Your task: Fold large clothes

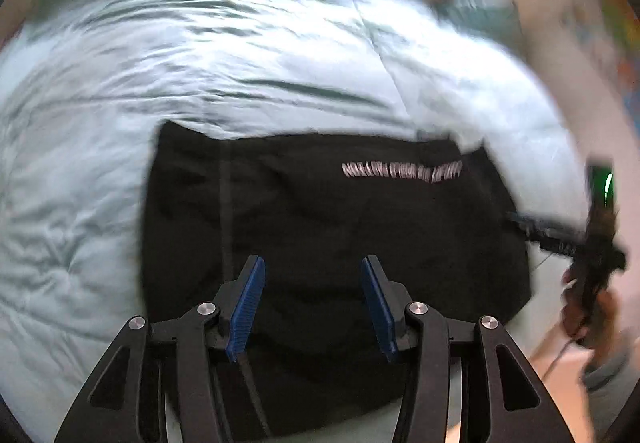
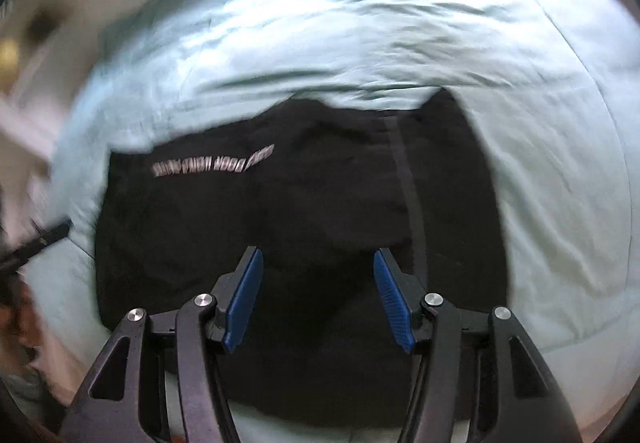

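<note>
Your left gripper (image 1: pixel 312 303) hangs with its blue-padded fingers (image 1: pixel 246 307) spread apart and nothing between them; the folded black fabric garment with a line of pale lettering (image 1: pixel 328 227) lies flat directly ahead of and beneath the tips, on the wrinkled pale mint-green bedspread (image 1: pixel 120 83). Your right gripper (image 2: pixel 318 299) is likewise parted and empty, poised over the same garment, whose lettering sits ahead and to its left. From the left tool, the right one shows blurred off to its right.
</note>
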Available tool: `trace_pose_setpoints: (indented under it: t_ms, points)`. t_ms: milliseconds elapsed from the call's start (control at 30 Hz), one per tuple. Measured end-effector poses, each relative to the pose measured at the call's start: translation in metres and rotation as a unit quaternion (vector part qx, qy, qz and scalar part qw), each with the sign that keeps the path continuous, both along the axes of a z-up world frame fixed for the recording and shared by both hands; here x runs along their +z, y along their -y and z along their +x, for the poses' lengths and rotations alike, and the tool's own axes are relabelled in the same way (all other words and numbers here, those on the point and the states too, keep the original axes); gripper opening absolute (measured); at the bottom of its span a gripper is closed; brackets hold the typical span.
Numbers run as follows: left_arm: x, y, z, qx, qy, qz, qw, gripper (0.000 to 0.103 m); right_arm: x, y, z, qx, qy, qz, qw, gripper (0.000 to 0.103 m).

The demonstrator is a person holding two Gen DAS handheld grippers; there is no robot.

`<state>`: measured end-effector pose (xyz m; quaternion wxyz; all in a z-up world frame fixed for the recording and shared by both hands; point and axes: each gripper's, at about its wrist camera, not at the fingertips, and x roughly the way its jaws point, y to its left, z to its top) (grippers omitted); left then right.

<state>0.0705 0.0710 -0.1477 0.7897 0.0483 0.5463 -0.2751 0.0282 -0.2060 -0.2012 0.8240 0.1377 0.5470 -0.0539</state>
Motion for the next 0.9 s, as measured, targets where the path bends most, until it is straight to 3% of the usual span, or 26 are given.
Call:
trace_pose_setpoints:
  t_ms: [33, 133, 233, 433, 600, 900]
  points:
    - [-0.017, 0.012, -0.001, 0.004, -0.004, 0.029, 0.9996, 0.052, -0.016, -0.010, 0.010, 0.007, -0.013, 0.001, 1.000, 0.061]
    - [-0.074, 0.013, 0.006, 0.040, -0.079, 0.032, 0.9955, 0.052, -0.053, -0.018, 0.019, 0.004, -0.054, -0.010, 0.998, 0.064]
    - [-0.095, 0.007, 0.007, 0.065, -0.076, 0.017, 0.9948, 0.053, -0.059, -0.020, 0.019, 0.000, -0.057, -0.006, 0.998, 0.067]
    - [-0.093, 0.006, 0.005, 0.042, -0.062, 0.021, 0.9969, 0.053, -0.054, -0.014, 0.016, -0.009, -0.064, 0.009, 0.998, 0.067]
    - [-0.082, 0.004, 0.000, 0.041, -0.089, 0.040, 0.9945, 0.053, -0.029, -0.011, -0.013, -0.036, -0.054, 0.043, 0.997, 0.067]
    - [-0.037, -0.023, -0.023, 0.058, -0.032, 0.092, 0.9935, 0.053, -0.014, -0.011, -0.088, -0.076, -0.081, 0.055, 0.992, 0.067]
